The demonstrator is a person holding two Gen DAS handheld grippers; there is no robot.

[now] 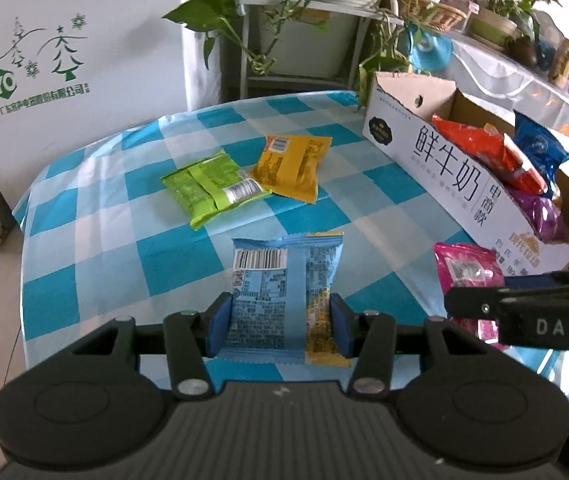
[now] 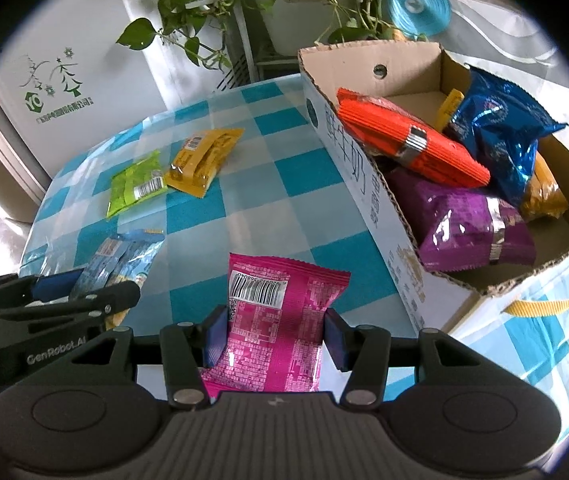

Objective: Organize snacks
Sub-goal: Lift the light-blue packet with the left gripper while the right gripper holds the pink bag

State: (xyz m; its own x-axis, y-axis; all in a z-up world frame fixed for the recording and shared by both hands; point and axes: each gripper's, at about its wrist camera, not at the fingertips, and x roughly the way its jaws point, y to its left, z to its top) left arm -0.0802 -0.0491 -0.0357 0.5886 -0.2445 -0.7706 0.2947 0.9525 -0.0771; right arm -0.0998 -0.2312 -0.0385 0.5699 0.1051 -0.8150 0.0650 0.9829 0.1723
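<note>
Snacks gripped — left tool [image 1: 280, 326] clamps blue packet [image 1: 284, 292], right tool [image 2: 274, 338] pink packet [image 2: 276, 320]; purple bag [image 2: 472, 232] shows right-only.

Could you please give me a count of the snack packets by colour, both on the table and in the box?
Light blue: 1
Pink: 1
Green: 1
Yellow: 2, one in the box
Orange: 1
Purple: 1
Dark blue: 1
Total: 8
</note>
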